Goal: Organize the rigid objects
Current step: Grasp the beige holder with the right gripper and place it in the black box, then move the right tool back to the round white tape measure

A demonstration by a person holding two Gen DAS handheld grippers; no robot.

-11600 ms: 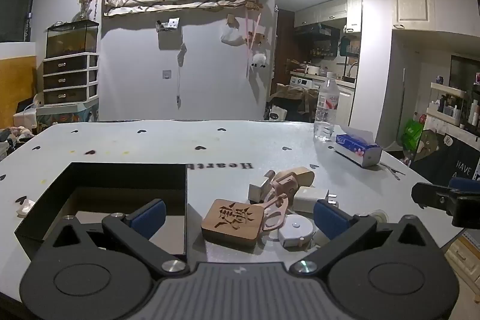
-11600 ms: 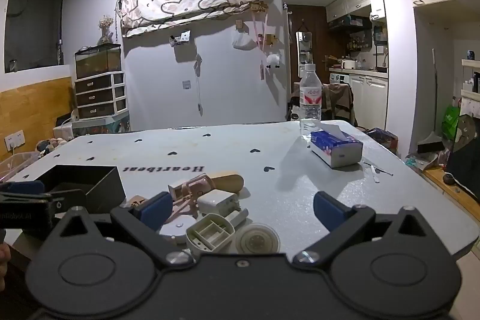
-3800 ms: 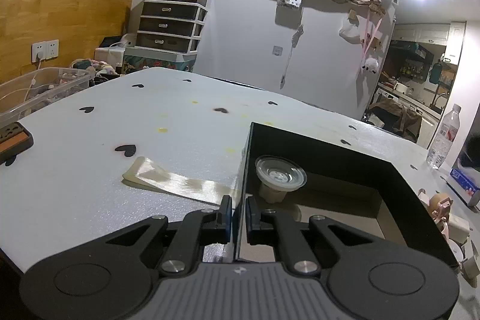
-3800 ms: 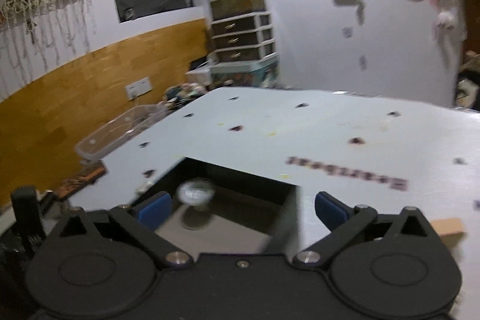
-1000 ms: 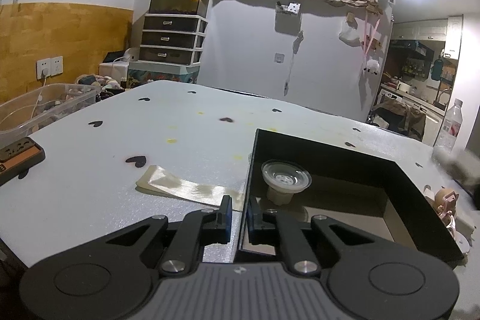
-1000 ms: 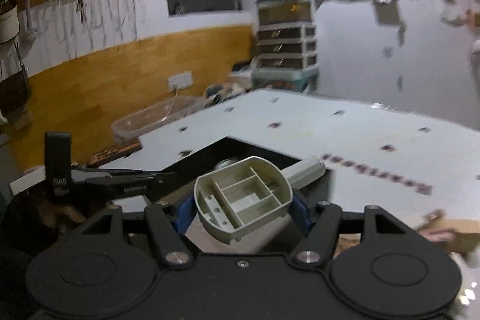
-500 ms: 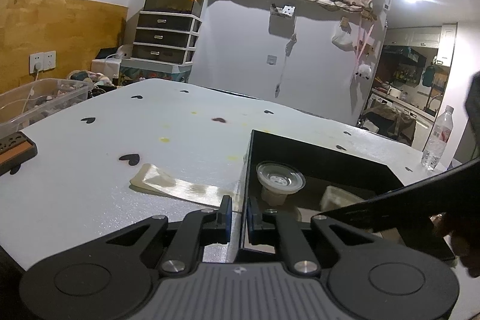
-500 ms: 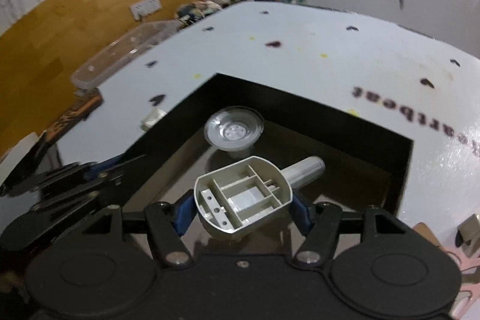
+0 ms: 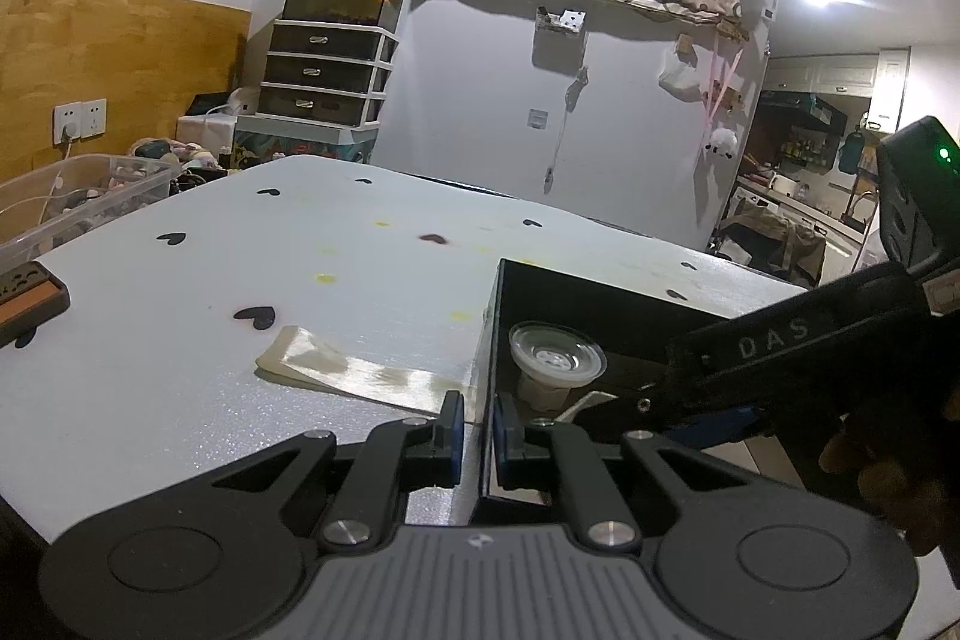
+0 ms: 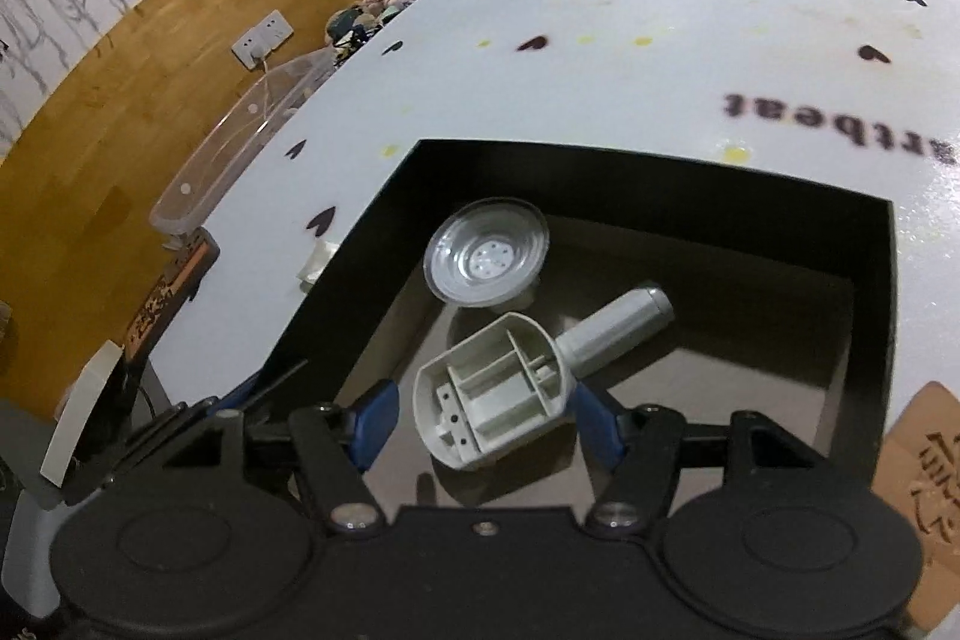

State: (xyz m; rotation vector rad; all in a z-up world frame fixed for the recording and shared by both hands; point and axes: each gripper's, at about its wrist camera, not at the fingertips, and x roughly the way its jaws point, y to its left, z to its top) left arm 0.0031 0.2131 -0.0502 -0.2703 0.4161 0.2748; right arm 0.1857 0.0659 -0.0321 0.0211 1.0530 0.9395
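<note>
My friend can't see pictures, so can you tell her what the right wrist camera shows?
The right gripper reaches into a black box, its jaws around a grey plastic part with compartments and a tube handle; whether they still pinch it is unclear. A clear suction cup is in the box too, on a white table with black hearts.

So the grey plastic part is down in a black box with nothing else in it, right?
Not quite. The black box is not otherwise empty: a clear suction cup sits inside it, just beyond the grey plastic part. The right wrist view shows both within the box walls.
</note>
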